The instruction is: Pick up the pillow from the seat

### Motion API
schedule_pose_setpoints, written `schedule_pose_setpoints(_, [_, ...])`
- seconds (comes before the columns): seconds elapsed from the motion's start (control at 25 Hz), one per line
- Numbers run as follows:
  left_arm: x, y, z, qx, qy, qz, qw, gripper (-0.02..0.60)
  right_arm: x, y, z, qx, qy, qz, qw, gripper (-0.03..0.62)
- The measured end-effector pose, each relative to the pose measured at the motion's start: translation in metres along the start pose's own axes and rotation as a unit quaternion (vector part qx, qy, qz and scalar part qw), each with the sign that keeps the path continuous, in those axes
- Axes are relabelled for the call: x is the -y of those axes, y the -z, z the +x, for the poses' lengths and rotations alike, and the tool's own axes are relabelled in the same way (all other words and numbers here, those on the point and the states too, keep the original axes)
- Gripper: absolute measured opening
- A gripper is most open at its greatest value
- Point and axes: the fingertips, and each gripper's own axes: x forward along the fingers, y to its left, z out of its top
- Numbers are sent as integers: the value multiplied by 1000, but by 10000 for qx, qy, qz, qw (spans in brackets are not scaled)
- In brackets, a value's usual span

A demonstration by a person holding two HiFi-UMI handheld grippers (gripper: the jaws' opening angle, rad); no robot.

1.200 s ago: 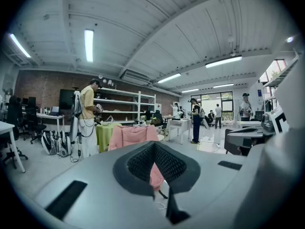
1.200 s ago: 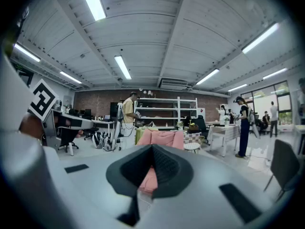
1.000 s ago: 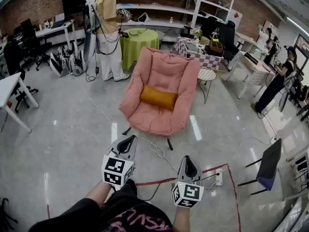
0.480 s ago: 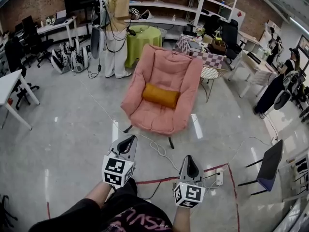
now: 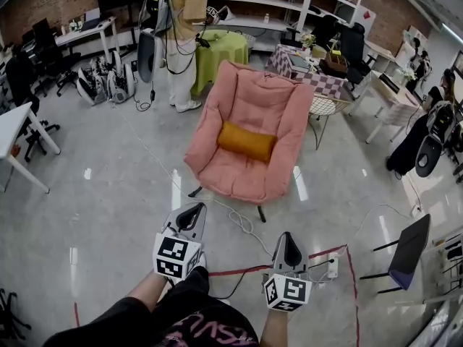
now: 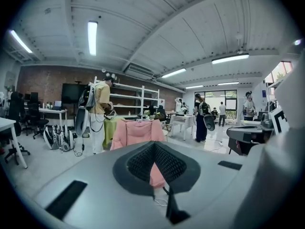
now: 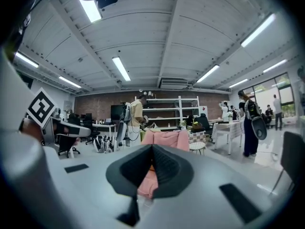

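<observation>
The orange pillow [image 5: 247,141], judged soft and light, is seen on the pink chair [image 5: 239,178] well ahead of the closed, empty left gripper [image 5: 192,210] and right gripper [image 5: 288,241], best pinched at one end

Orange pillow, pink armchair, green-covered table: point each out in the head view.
orange pillow [image 5: 247,141], head view, middle of its upper face.
pink armchair [image 5: 266,101], head view, bare backrest above the pillow.
green-covered table [image 5: 224,56], head view, the cloth's front drape.
</observation>
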Motion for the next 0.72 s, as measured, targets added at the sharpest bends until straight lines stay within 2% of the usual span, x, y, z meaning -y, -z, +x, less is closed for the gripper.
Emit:
schedule_pose_setpoints(0.2, [-21, -7, 44, -38, 40, 27, 10000, 9, 5, -4, 46, -22, 1, -38, 10000, 20])
schedule_pose_setpoints(0.36, [-36, -20, 81, 120, 203, 185, 9996, 9, 6, -8, 89, -6, -51, 2, 10000, 20])
schedule_pose_setpoints(0.52, [-57, -30, 117, 113, 384, -9, 9992, 9, 6, -17, 130, -12, 91, -129, 9999, 20])
schedule_pose_setpoints(0.72, [-87, -37, 152, 68, 431, 86, 9990, 9, 2, -24, 174, 0, 173, -281, 9995, 19])
